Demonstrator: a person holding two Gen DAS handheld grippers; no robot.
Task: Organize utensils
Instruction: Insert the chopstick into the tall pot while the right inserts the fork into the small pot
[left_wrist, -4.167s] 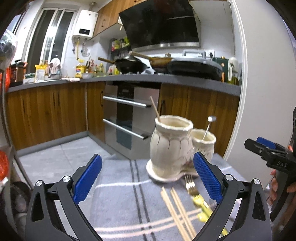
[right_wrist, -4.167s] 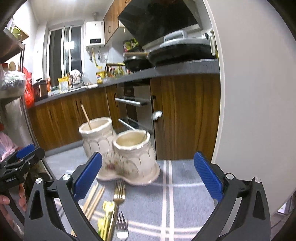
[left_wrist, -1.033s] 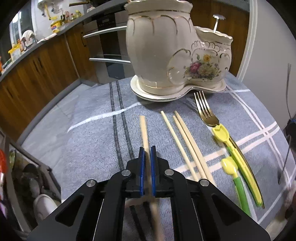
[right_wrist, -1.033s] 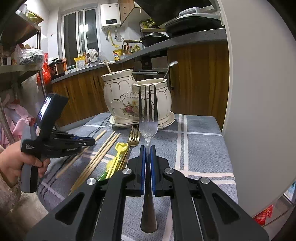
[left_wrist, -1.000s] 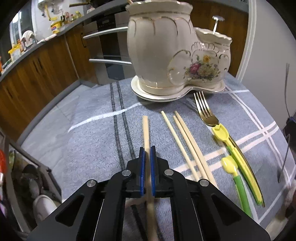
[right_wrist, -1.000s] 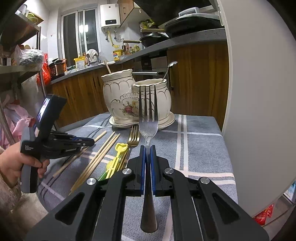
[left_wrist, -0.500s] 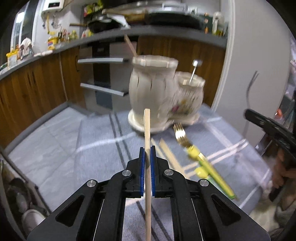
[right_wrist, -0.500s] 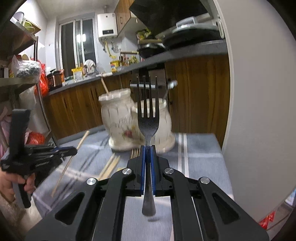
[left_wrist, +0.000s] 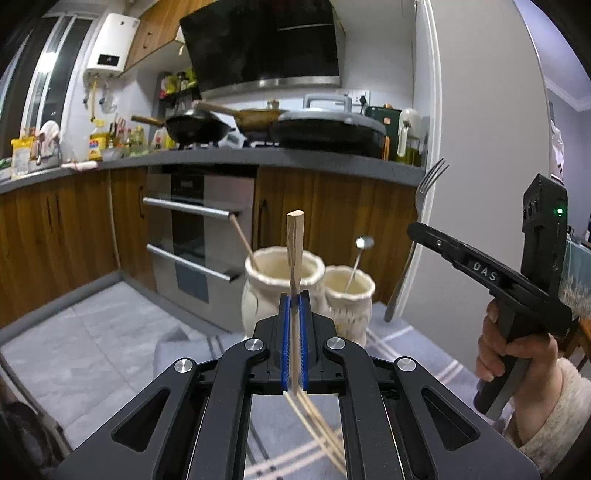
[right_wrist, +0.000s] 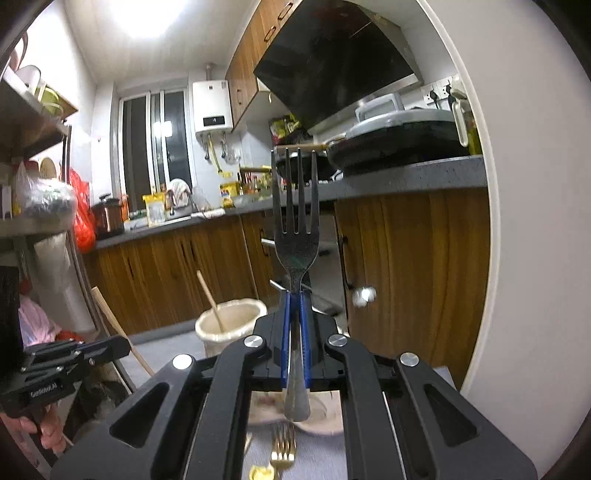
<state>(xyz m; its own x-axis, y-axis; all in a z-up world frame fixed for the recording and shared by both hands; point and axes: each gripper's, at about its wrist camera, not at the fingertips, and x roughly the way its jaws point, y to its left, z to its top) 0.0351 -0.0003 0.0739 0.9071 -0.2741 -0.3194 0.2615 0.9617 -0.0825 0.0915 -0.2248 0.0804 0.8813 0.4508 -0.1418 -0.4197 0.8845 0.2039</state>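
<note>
Right, both claws loaded and up off the worktop (left_wrist: 184, 350). My left claw (left_wrist: 293, 345) is clamped tight on a chopstick (left_wrist: 294, 254), standing near upright with the tall pot (left_wrist: 280, 284) just behind it. My right claw (right_wrist: 294, 341) is pinched on the steel fork (right_wrist: 295, 229), tines up, handle end hanging below the pads. To do this well I'd bring the chopstick over the tall pot's mouth, beside the stick already in there (left_wrist: 242, 238), lower its bottom end inside the rim, then let go. The fork, I reckon, wants the short pot (left_wrist: 349, 291) with the spoon. More chopsticks (left_wrist: 317, 424) and a gold fork (right_wrist: 282, 452) lie waiting below.
</note>
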